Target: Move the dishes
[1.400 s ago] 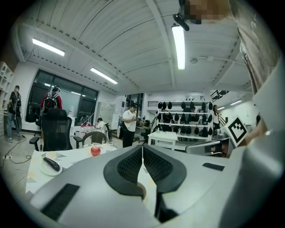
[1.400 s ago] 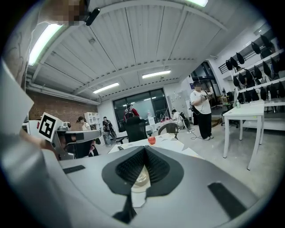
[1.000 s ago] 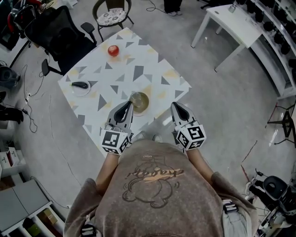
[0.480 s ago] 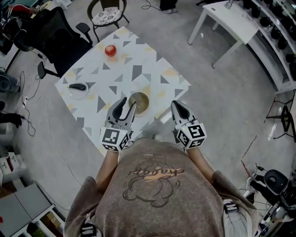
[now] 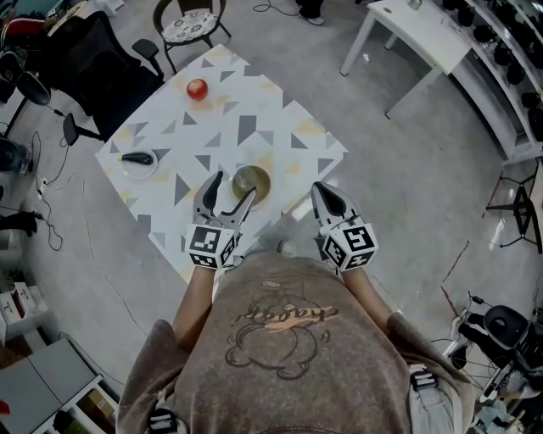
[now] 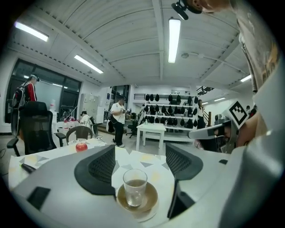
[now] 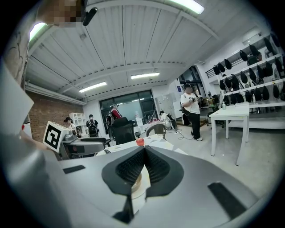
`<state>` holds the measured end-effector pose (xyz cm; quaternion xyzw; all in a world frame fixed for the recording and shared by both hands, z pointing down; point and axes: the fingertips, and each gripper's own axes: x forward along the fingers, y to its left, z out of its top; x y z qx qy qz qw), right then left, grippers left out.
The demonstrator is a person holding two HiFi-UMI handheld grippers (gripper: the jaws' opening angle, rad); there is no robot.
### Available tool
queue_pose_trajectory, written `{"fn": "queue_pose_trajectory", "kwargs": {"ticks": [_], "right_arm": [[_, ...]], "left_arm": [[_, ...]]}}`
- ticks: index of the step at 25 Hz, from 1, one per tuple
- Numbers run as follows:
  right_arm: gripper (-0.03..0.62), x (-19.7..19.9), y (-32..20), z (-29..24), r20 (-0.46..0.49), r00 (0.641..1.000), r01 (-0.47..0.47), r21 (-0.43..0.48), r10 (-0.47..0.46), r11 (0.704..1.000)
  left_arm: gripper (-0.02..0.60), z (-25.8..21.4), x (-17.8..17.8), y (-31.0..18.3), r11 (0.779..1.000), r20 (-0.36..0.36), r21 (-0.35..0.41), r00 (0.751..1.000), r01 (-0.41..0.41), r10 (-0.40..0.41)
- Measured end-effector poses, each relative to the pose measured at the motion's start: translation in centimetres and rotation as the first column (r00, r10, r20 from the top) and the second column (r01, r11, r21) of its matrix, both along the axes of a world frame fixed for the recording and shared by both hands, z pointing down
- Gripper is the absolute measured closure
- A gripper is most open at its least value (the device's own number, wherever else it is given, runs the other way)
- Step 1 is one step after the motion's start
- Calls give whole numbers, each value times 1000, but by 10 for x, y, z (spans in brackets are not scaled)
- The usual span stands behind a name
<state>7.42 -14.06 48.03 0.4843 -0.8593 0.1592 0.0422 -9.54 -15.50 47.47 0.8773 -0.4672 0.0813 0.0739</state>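
Note:
A clear glass (image 6: 134, 186) with a little liquid stands on a brown saucer (image 6: 150, 199) near the front edge of the patterned table (image 5: 254, 127). The saucer (image 5: 261, 180) also shows in the head view. My left gripper (image 5: 232, 188) is just short of the saucer; its jaws have just been opening and stand wide, touching nothing. In the left gripper view the glass sits low between the two pads (image 6: 101, 166), apart from both. My right gripper (image 5: 322, 191) hovers at the table's front right edge, shut and empty. In its own view the right gripper (image 7: 143, 150) has the saucer edge (image 7: 135, 181) behind it.
A red apple (image 5: 197, 89) lies at the table's far side. A white plate (image 5: 138, 163) with a dark object sits at the left. A black office chair (image 5: 93, 59) and a round chair (image 5: 188, 24) stand beyond the table; a white table (image 5: 416, 34) is far right.
The left gripper's jaws went from shut to wide open, and it sank a little toward the saucer. The right gripper stayed put.

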Motion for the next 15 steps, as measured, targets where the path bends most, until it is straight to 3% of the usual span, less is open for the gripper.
{"fn": "queue_pose_trajectory", "kwargs": {"ticks": [8, 15], "right_arm": [[591, 7, 2, 2, -12, 1000, -18, -12, 18, 1000], [591, 13, 2, 5, -29, 999, -28, -27, 27, 999]], "left_arm": [[239, 45, 8, -13, 996, 81, -72, 995, -60, 66], [239, 92, 5, -27, 984, 118, -168, 990, -53, 73]]}}
